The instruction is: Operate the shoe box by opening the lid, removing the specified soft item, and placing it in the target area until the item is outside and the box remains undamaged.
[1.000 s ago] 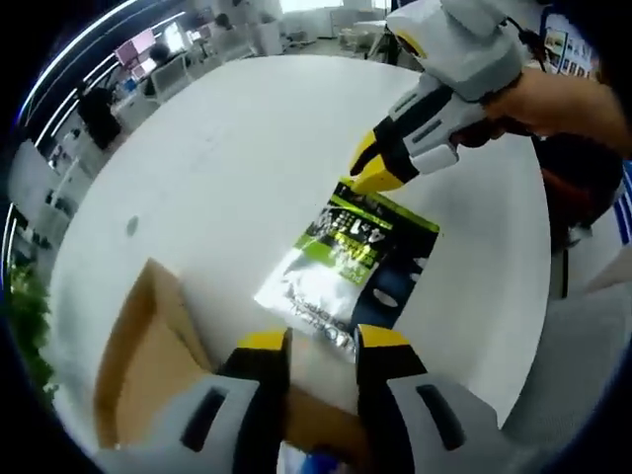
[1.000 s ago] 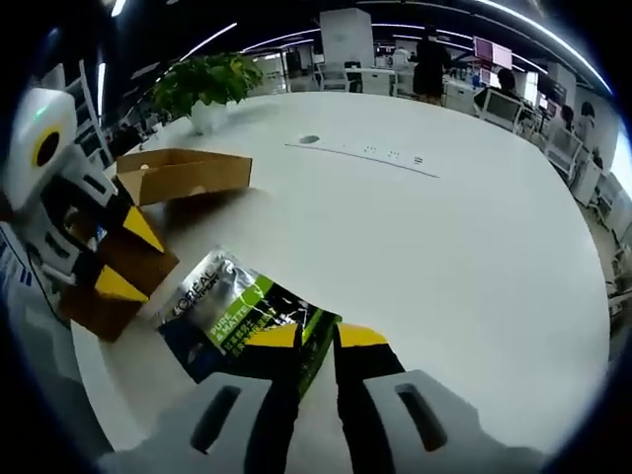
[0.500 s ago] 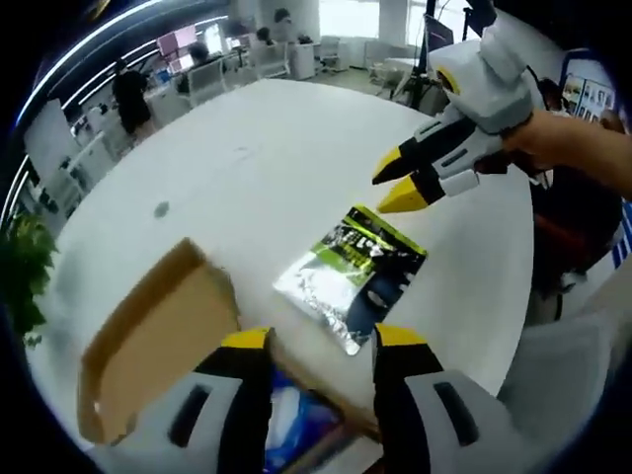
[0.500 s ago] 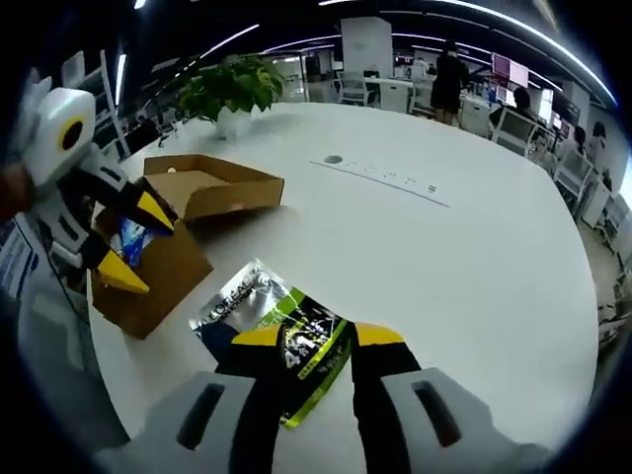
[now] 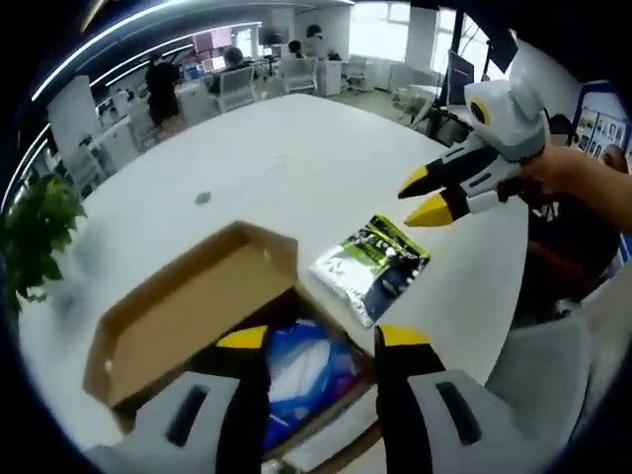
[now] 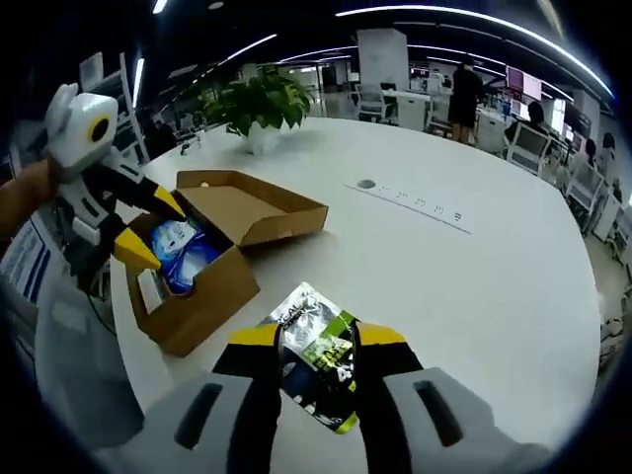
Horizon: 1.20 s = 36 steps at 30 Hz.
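Observation:
The brown cardboard shoe box stands on the white table with its lid folded back. A blue soft packet lies inside it, also seen as blue packet. A silver, green and black pouch lies flat on the table beside the box. My left gripper hovers open above the box's open top; in the right gripper view the left gripper sits over the box's near end. My right gripper is open above the pouch, apart from it, and the right gripper holds nothing.
A potted plant stands at the table's far side, also seen as plant. A round socket is set in the tabletop. People, chairs and desks fill the background. The table edge runs close to the box and pouch.
The right gripper has drawn up and away from the pouch, which stays flat on the table. The left gripper has pulled back over the box, bringing the blue packet into sight.

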{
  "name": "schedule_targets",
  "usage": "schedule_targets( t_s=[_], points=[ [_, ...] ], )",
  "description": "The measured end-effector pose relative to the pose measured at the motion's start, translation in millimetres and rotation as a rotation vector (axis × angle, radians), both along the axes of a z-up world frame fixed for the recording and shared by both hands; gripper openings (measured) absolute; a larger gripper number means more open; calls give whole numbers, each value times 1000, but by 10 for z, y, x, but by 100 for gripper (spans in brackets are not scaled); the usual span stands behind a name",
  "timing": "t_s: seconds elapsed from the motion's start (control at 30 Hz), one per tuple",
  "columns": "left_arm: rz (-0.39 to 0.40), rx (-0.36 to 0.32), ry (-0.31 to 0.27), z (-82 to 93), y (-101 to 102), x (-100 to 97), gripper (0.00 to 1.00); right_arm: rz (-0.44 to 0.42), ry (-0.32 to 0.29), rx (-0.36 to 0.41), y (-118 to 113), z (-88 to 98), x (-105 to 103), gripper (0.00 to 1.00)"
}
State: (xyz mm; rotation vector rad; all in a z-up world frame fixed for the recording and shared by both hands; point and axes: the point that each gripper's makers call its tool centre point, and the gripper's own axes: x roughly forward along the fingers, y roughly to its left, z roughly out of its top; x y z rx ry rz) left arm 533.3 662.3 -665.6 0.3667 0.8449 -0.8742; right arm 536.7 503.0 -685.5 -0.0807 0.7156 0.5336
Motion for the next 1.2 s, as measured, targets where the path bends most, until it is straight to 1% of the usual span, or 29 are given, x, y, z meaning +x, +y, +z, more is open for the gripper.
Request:
schedule_targets(
  t_s=[0.1,0.2,0.33,0.53,0.77,0.93,1.03,1.2],
  points=[
    [17,-7,-7,34,157,15,40,5,2,10,86,22,-55,27],
    [36,-25,-11,65,273,32,40,11,4,10,159,34,-98,27],
    [53,-39,-18,89,424,49,41,18,7,28,324,66,-139,27],
    [92,-53,-23,78,630,85,42,42,12,50,556,116,-157,29],
    [142,-59,-20,6,909,134,43,61,23,82,787,153,-104,30],
    [158,-42,-16,-56,1109,126,47,82,27,96,973,161,-64,30],
    [172,-36,-3,-112,1245,119,48,107,36,102,1120,146,-62,30],
    [190,-36,15,-176,1407,96,51,132,40,116,1319,142,-58,30]
  ],
)
